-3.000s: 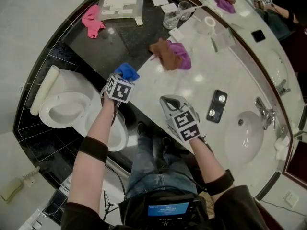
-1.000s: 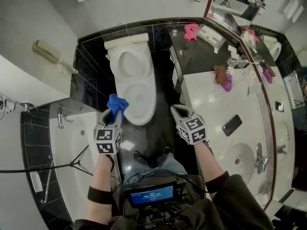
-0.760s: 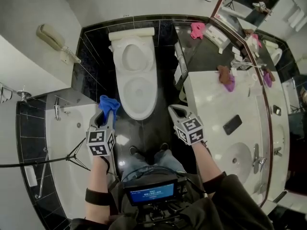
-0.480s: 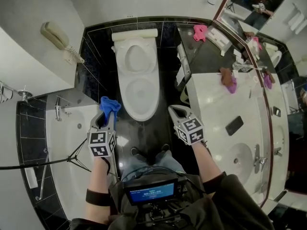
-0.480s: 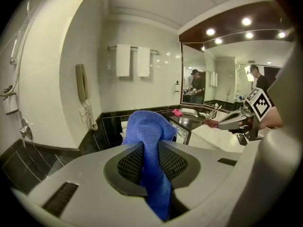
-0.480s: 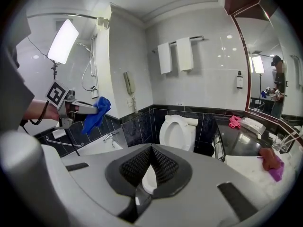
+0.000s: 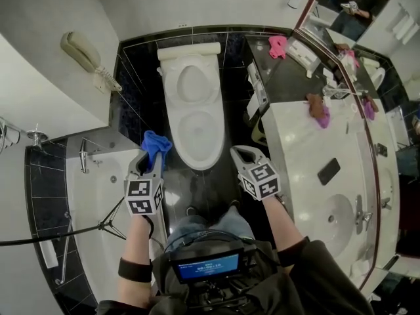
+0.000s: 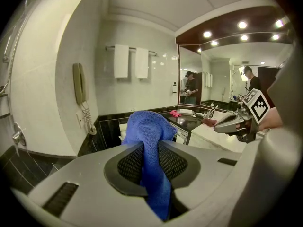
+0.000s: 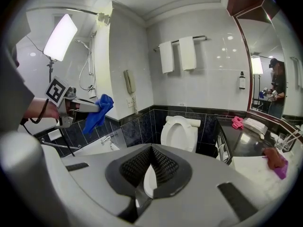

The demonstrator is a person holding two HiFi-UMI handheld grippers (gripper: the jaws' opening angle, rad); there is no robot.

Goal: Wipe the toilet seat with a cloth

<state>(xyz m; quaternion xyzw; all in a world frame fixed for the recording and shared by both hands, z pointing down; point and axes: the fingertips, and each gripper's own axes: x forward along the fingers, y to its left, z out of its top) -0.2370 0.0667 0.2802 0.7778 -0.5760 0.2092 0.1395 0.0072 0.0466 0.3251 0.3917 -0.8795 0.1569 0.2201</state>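
Left gripper [image 7: 147, 163] clamps a blue cloth [image 7: 156, 143] just left of the toilet [image 7: 197, 131]; right gripper [image 7: 239, 155], closed and empty, hangs just right of it.

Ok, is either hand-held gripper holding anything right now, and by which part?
The left hand-held gripper grips the blue cloth around its bunched middle, a wad poking out ahead. The right hand-held gripper is shut, empty.

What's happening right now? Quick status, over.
Left gripper shut on blue cloth. Right gripper shut, empty. Toilet seat ahead, not yet touched. Path to it looks open.
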